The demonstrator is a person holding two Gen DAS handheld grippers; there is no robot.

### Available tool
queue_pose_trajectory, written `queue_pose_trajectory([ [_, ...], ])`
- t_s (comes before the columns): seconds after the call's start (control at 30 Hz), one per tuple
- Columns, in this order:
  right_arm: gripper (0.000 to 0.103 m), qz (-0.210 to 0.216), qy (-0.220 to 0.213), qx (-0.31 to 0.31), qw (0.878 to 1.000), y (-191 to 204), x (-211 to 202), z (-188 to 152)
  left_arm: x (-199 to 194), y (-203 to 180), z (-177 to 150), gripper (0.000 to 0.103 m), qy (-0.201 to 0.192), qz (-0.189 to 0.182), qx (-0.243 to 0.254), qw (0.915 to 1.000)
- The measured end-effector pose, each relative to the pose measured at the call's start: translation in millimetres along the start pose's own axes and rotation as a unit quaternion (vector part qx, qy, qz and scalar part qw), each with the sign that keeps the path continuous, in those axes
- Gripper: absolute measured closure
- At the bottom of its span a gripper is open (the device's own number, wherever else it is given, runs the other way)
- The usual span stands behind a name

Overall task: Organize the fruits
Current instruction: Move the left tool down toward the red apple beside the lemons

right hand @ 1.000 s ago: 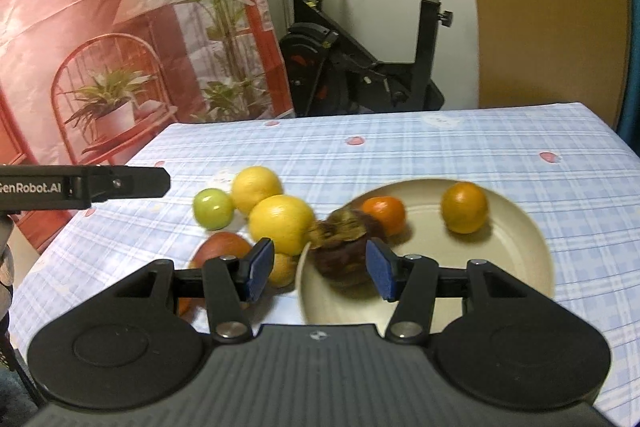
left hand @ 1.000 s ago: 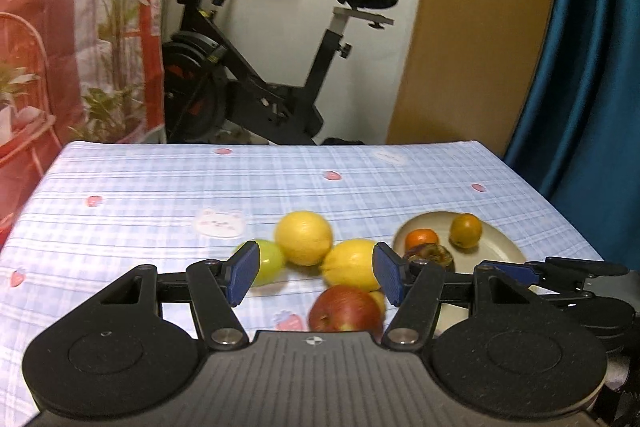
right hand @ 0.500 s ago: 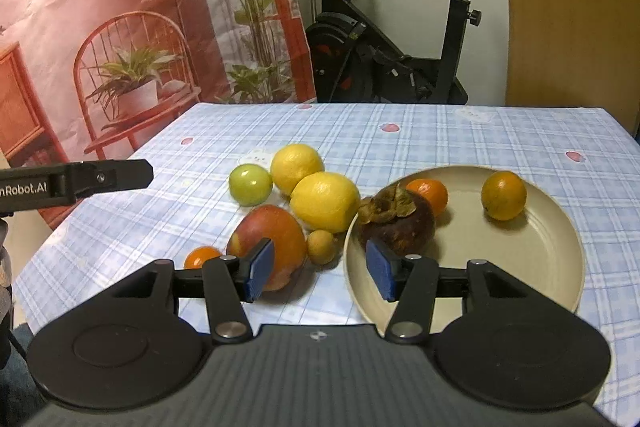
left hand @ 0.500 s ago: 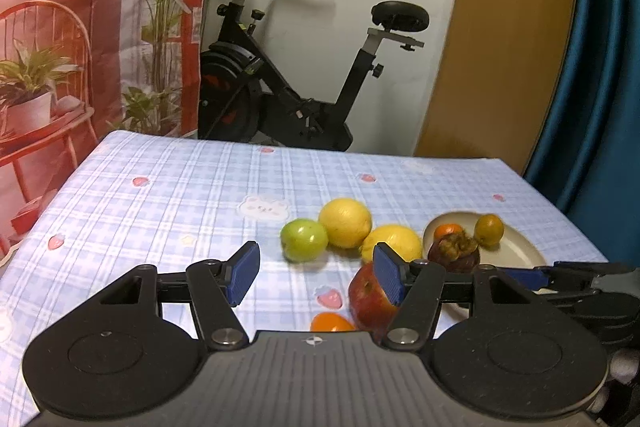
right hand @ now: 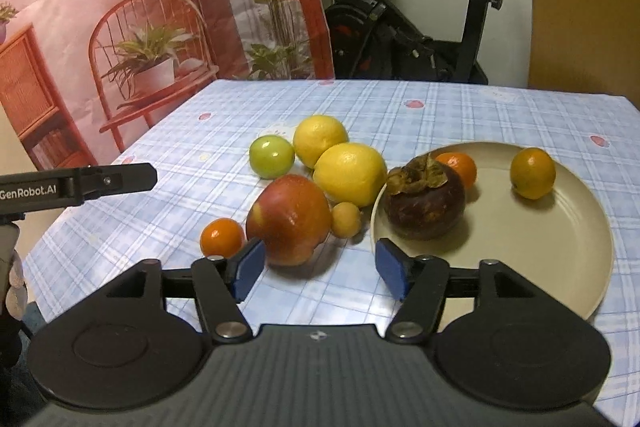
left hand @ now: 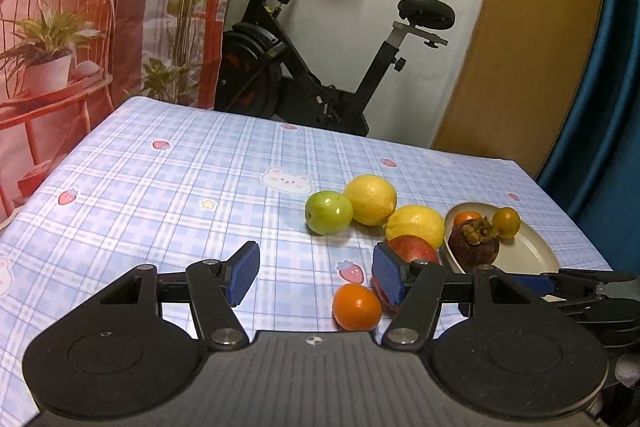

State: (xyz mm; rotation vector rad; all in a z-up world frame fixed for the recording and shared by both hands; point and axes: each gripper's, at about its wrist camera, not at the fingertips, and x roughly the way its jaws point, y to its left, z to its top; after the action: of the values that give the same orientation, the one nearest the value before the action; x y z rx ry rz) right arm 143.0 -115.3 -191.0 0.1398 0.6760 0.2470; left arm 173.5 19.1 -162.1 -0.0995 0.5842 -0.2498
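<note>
Three fruits, a mangosteen (right hand: 425,203) among them, sit on the plate (right hand: 560,267) just ahead-right of the empty, opening right gripper (right hand: 318,269); six wait ahead-left, the left gripper (left hand: 314,273) spread, empty.

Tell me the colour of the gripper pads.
Blue, on both grippers' pads; clearest in the right wrist view.

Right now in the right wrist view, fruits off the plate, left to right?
Small orange → green apple → red apple → small yellow fruit. The two lemons overlap the others, so they are left out.
</note>
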Motion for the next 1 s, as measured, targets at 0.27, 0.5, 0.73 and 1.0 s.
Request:
queue_pose_trajectory([
  [0.27,0.033,0.005,0.007,-0.007,1.0,-0.7,5.5,-2.2,6.1,6.4,-5.6,0.027,0.019,0.003,-0.017,0.9997],
  [0.5,0.027,0.016,-0.006,-0.144,0.989,26.8,24.5,13.7,14.8,13.3,-3.5,0.027,0.03,-0.012,-0.036,0.9988],
  [0.73,0.024,0.024,-0.001,-0.215,0.976,49.7,60.4,21.6,16.6,17.9,-4.6,0.028,0.029,-0.009,-0.048,0.9984],
  [1.0,0.035,0.018,0.024,-0.196,0.98,38.2,78.8,20.5,19.9,19.7,-7.6,0.028,0.033,-0.018,-0.056,0.9977],
])
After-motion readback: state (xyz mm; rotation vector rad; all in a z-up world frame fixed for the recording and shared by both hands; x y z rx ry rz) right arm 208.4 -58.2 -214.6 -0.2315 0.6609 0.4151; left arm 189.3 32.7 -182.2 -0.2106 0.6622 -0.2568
